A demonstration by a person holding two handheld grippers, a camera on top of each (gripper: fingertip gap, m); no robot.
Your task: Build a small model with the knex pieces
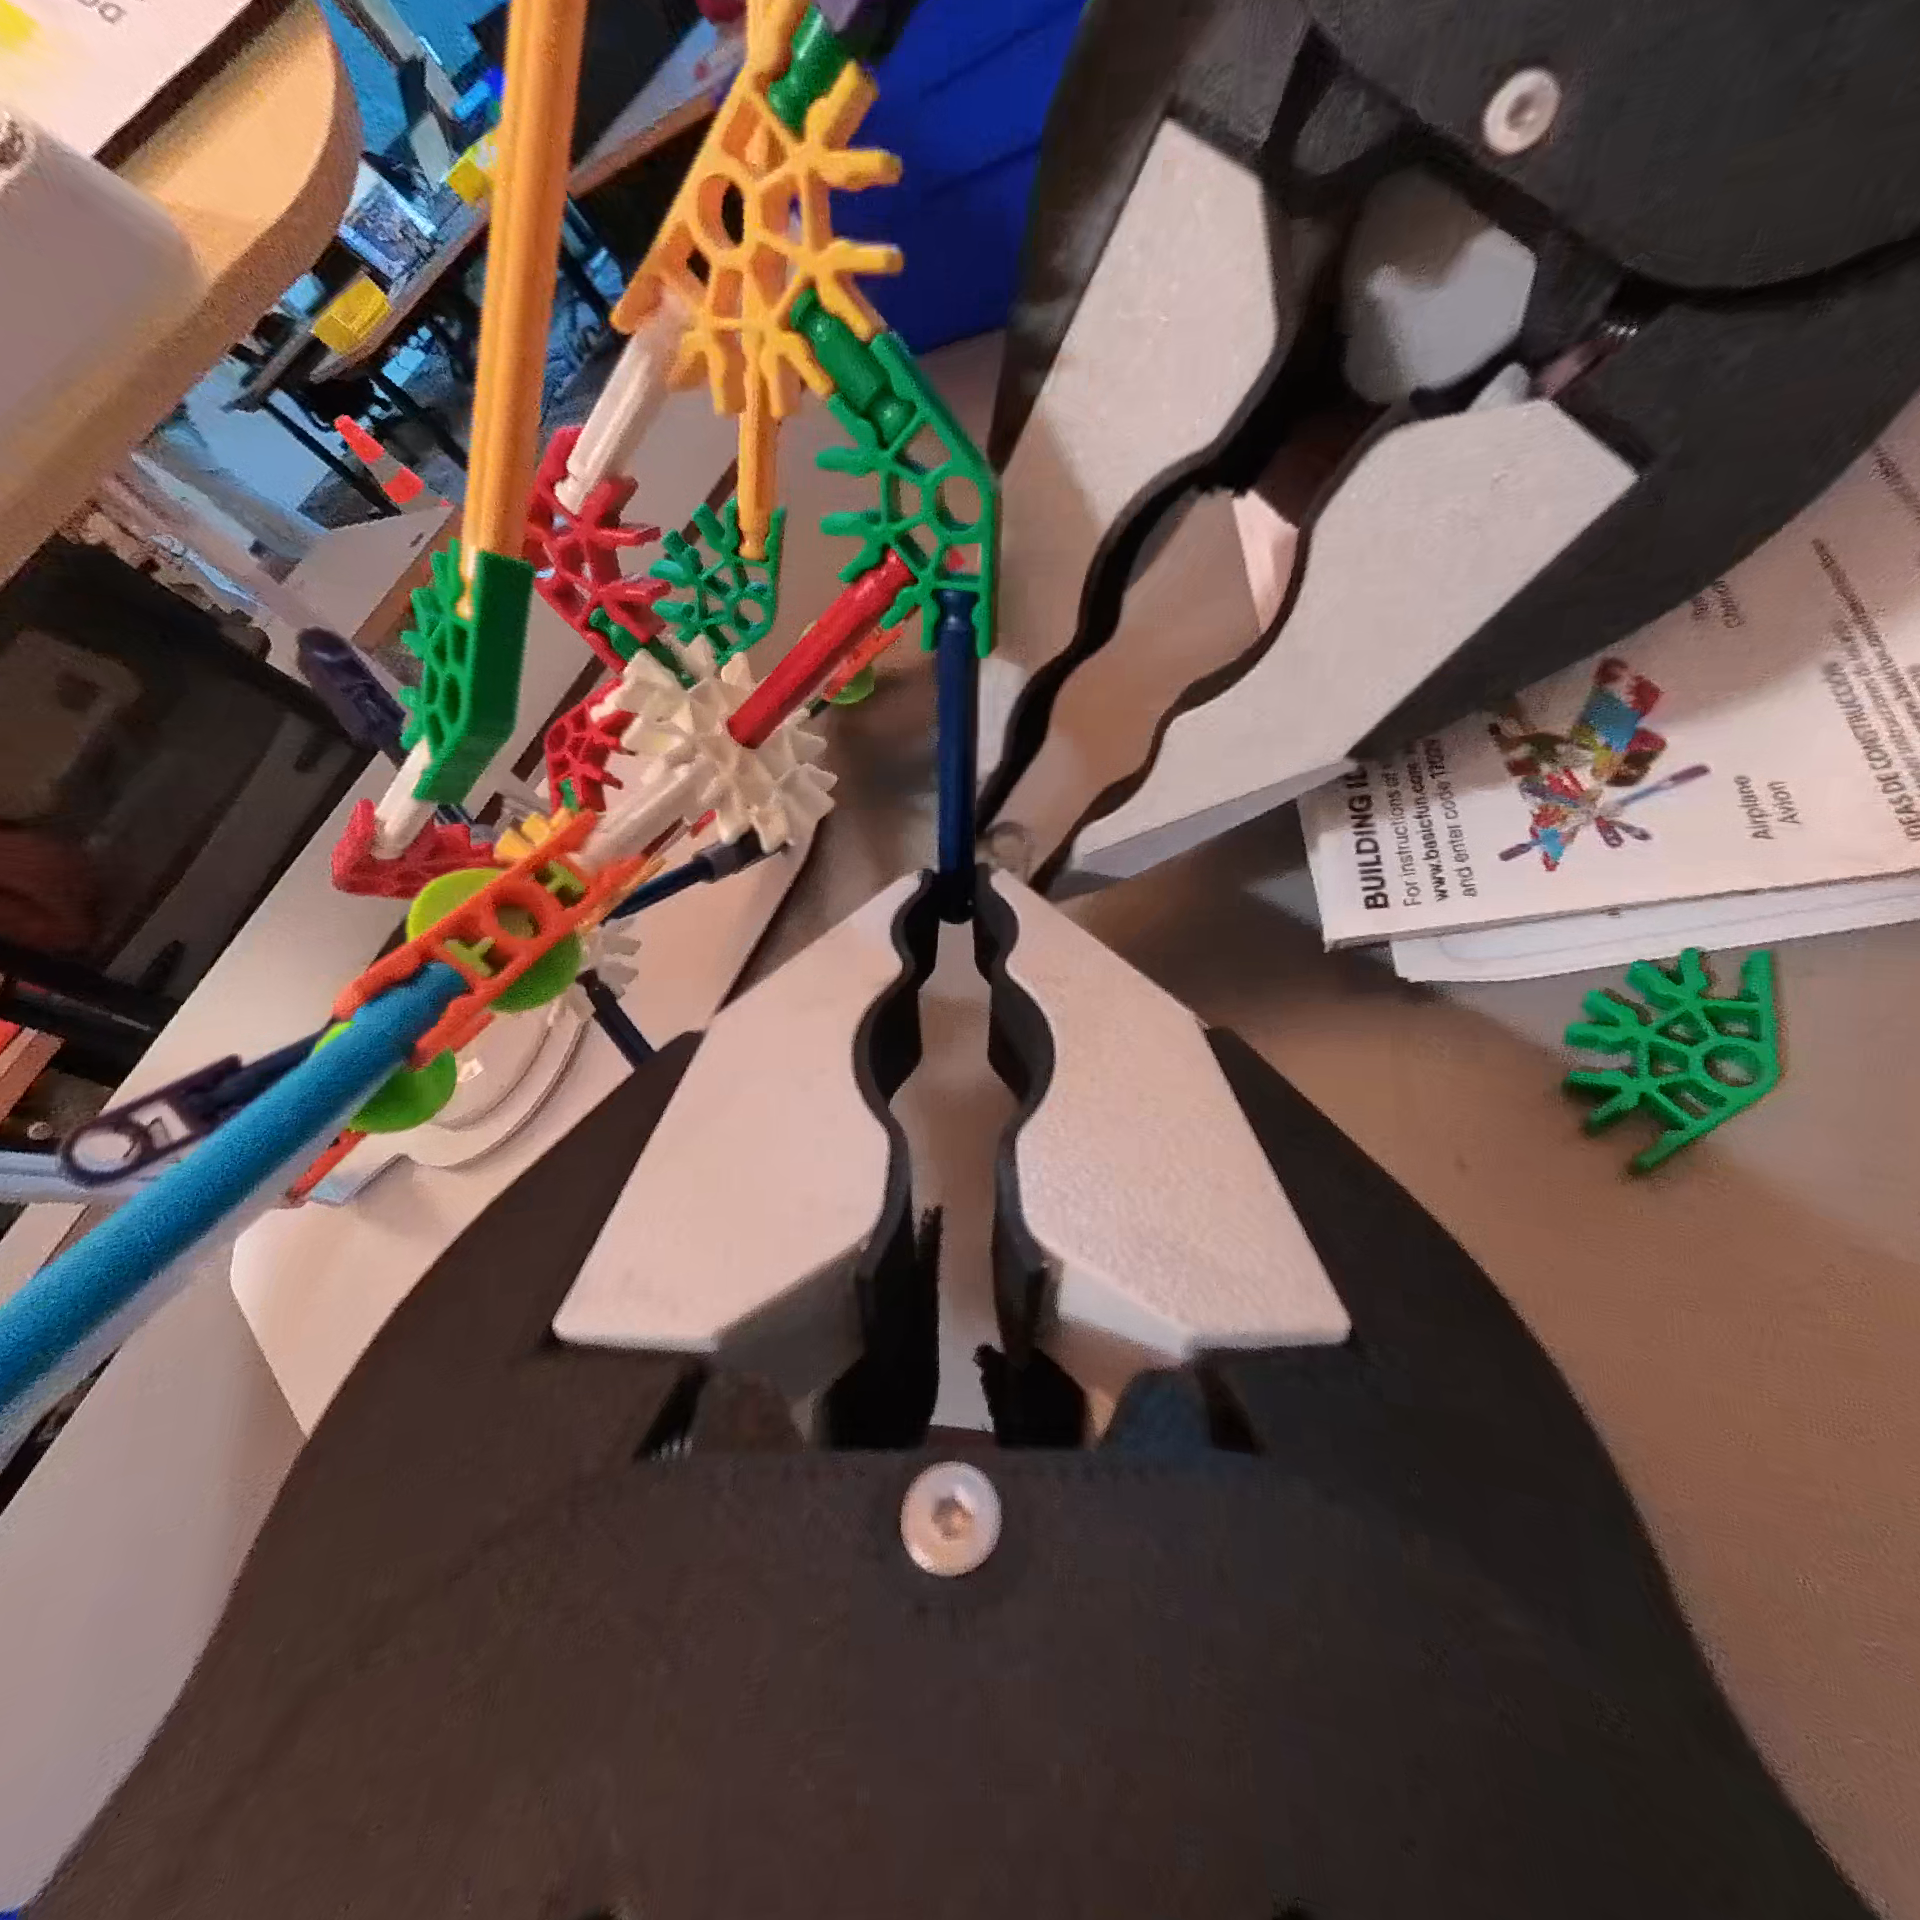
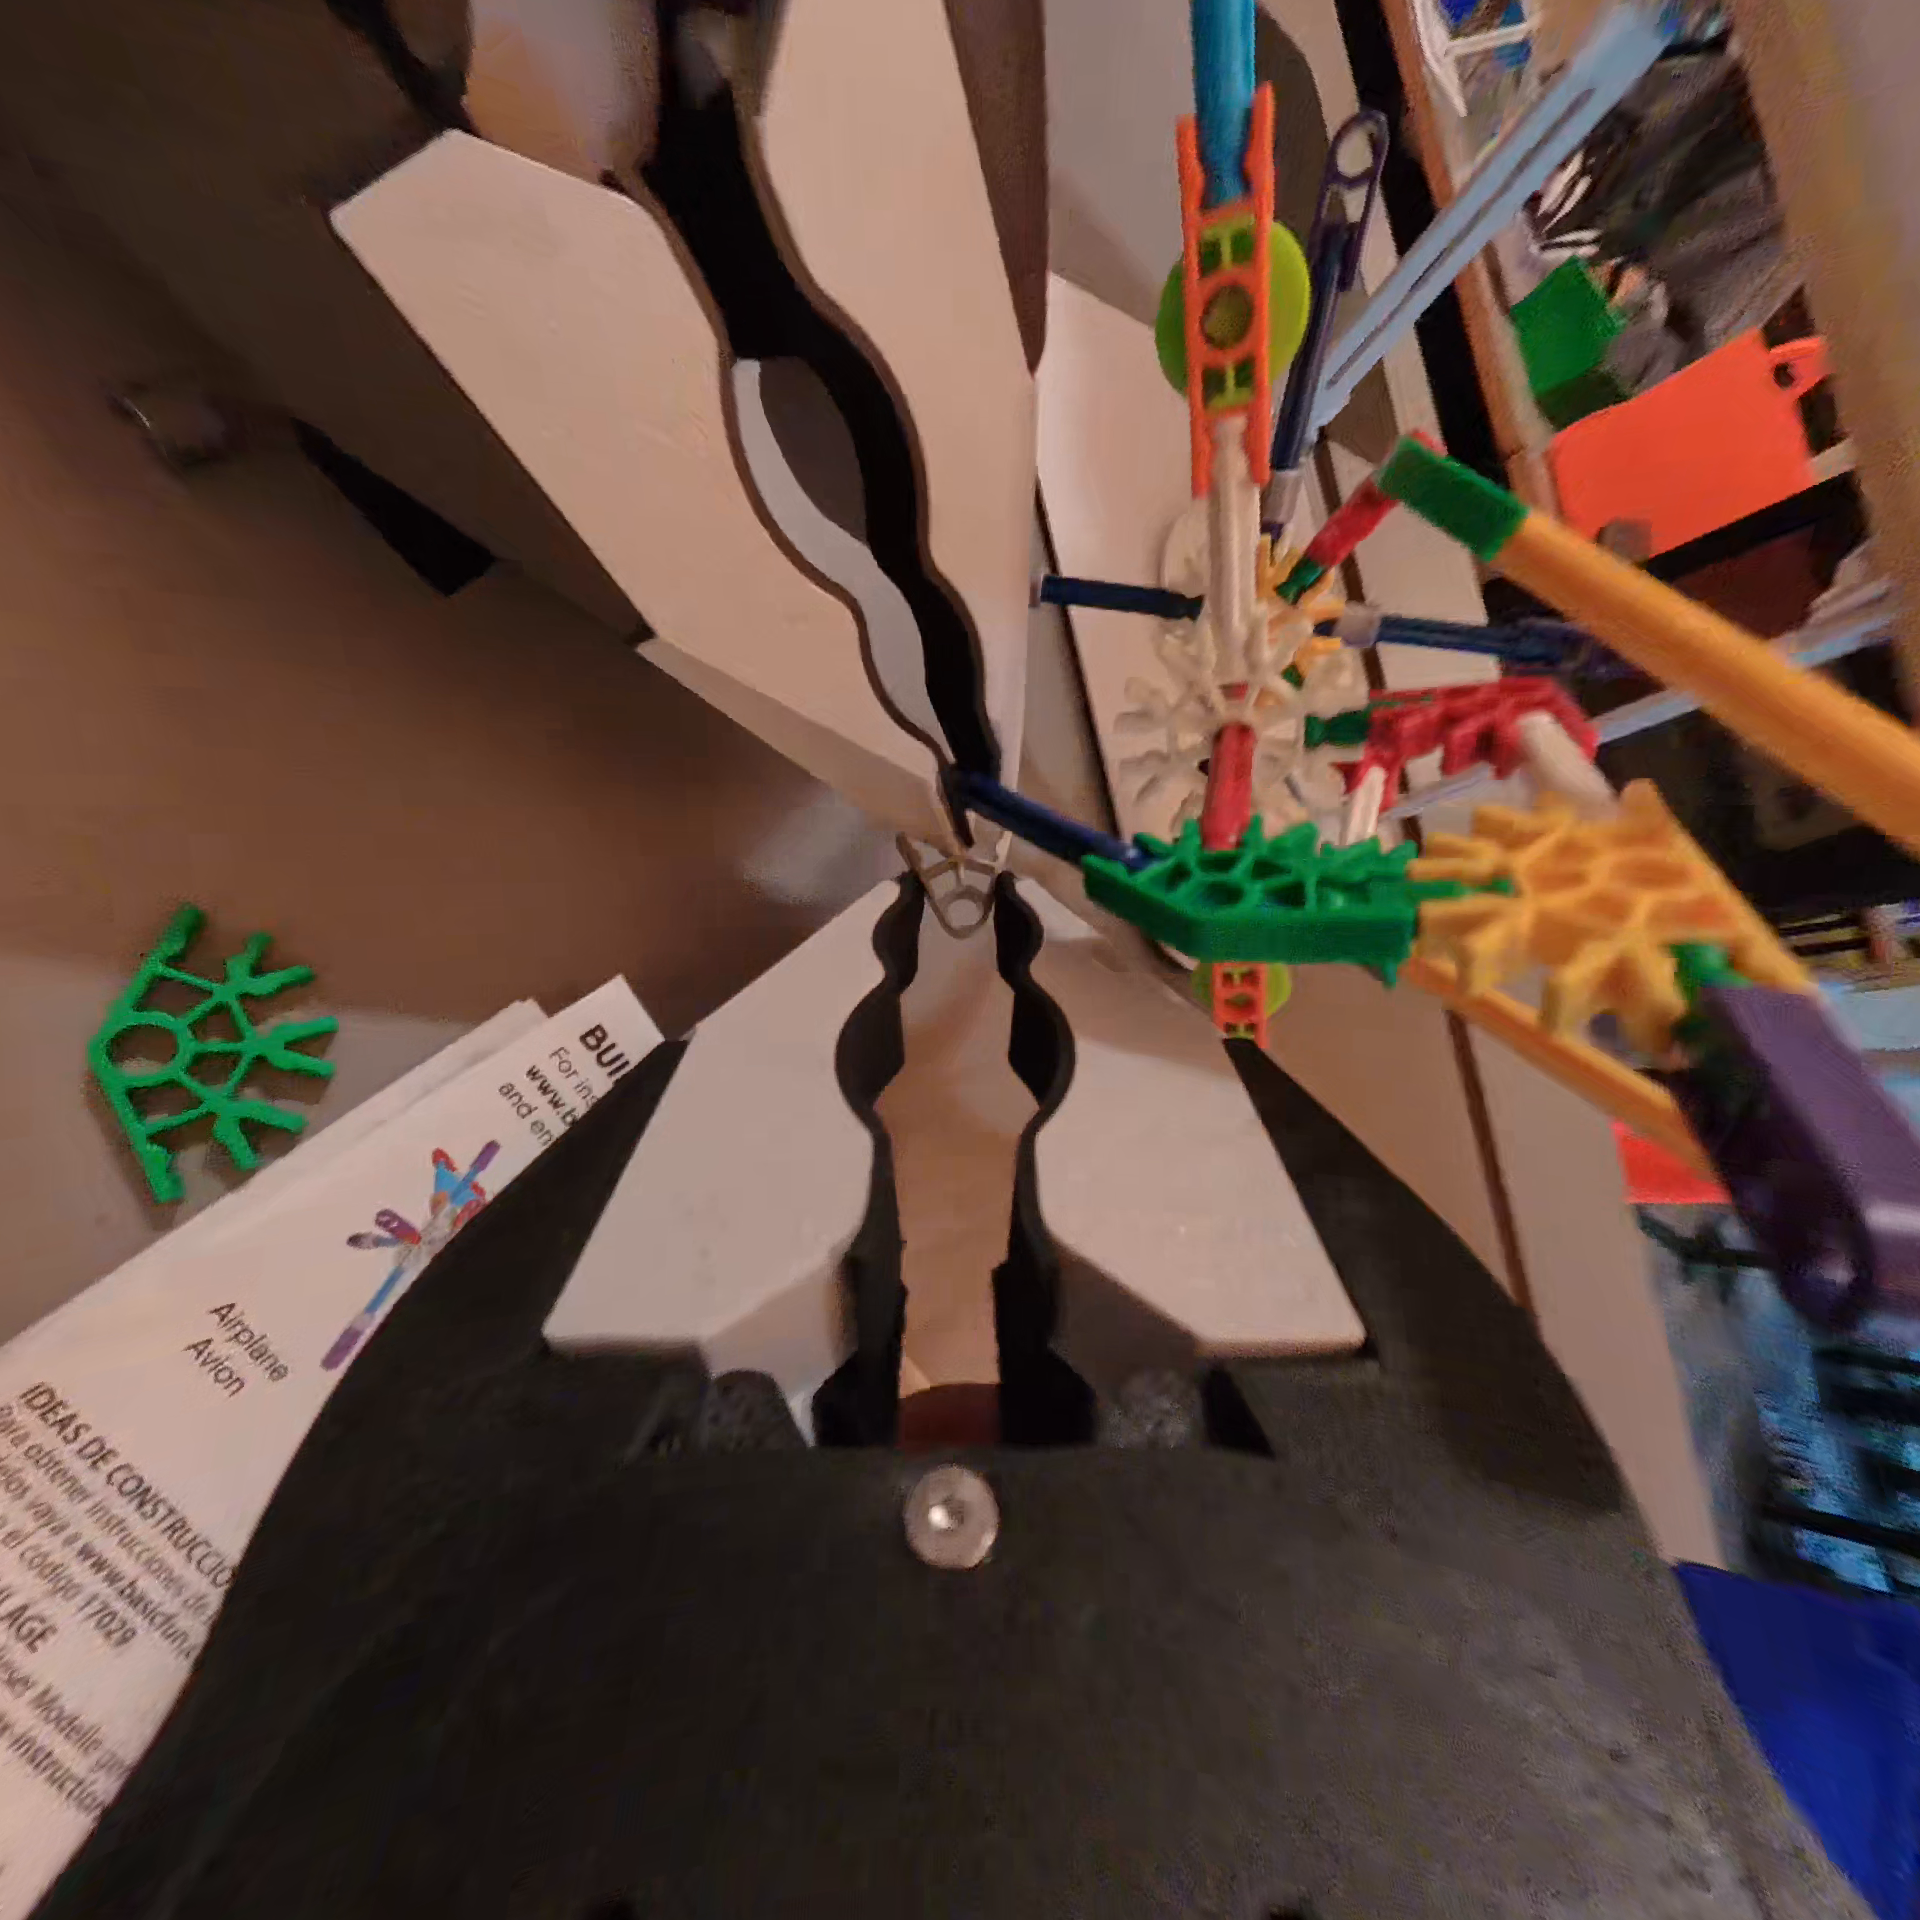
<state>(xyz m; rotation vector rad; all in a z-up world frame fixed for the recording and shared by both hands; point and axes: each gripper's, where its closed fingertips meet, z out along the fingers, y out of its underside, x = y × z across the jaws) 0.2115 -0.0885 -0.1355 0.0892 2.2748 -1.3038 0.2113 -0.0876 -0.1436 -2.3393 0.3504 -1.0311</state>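
Note:
My left gripper (image 1: 954, 885) is shut on the free end of a dark blue rod (image 1: 954, 748). The rod plugs into a green connector (image 1: 925, 509) of a many-coloured rod-and-connector model (image 1: 727, 748). My right gripper (image 2: 958, 896) is shut on a small grey connector (image 2: 961, 906), held right at the rod's tip. In the right wrist view the left gripper (image 2: 961, 795) comes in from the upper left, pinching the blue rod (image 2: 1039, 826) beside the green connector (image 2: 1247, 899). In the left wrist view the right gripper (image 1: 1023, 844) reaches in from the upper right.
A loose green connector (image 1: 1673, 1060) (image 2: 208, 1049) lies on the tan table beside a printed leaflet (image 1: 1662, 790) (image 2: 312, 1299). A blue foam tube (image 1: 208, 1174) and a long yellow rod (image 1: 520, 260) stick out of the model. A blue bin (image 1: 956, 156) and cluttered shelves stand behind. My two grippers' fingertips are within a few centimetres of each other.

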